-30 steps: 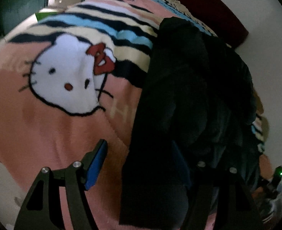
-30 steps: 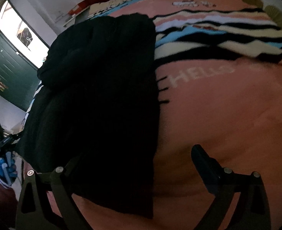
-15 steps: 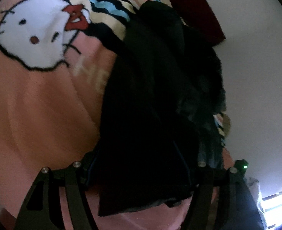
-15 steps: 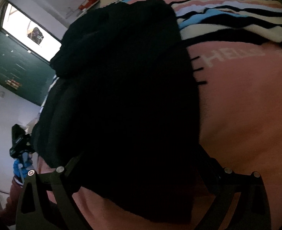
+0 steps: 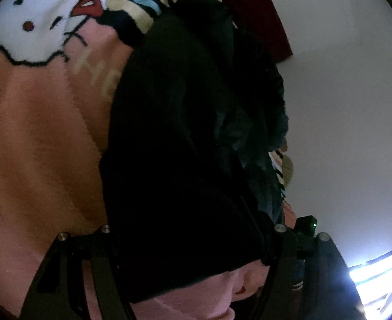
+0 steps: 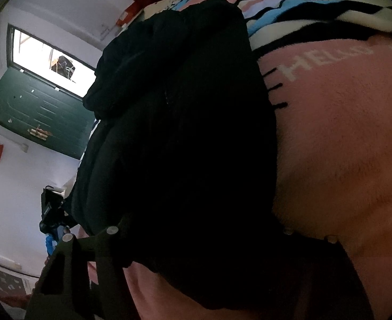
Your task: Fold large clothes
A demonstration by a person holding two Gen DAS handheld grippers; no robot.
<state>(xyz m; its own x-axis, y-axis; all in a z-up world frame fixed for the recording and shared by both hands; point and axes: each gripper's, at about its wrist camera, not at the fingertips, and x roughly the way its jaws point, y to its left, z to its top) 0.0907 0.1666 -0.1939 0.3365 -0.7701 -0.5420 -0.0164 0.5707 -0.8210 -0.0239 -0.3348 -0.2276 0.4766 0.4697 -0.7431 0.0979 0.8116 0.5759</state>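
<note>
A large black garment [image 5: 185,138] lies lengthwise on a pink cartoon-cat blanket [image 5: 36,138]; it fills the middle of the right wrist view [image 6: 185,144] too. My left gripper [image 5: 193,242] stands wide open with the garment's near end between its arms. My right gripper [image 6: 204,229] is also spread wide, straddling the garment's other near corner. The dark cloth hides the fingertips of both grippers. The cloth's near hem hangs just past the arms in both views.
The blanket [image 6: 342,133] spreads to the right of the garment, with striped bands further back. A white wall [image 5: 342,106] runs along the bed's side. A green door [image 6: 38,117] under a bright window and the other gripper [image 6: 52,213] show at left.
Both grippers have moved forward and down onto the garment's near end. The cloth now lies between the arms of each and covers the fingertips. The jaws have stayed wide.
</note>
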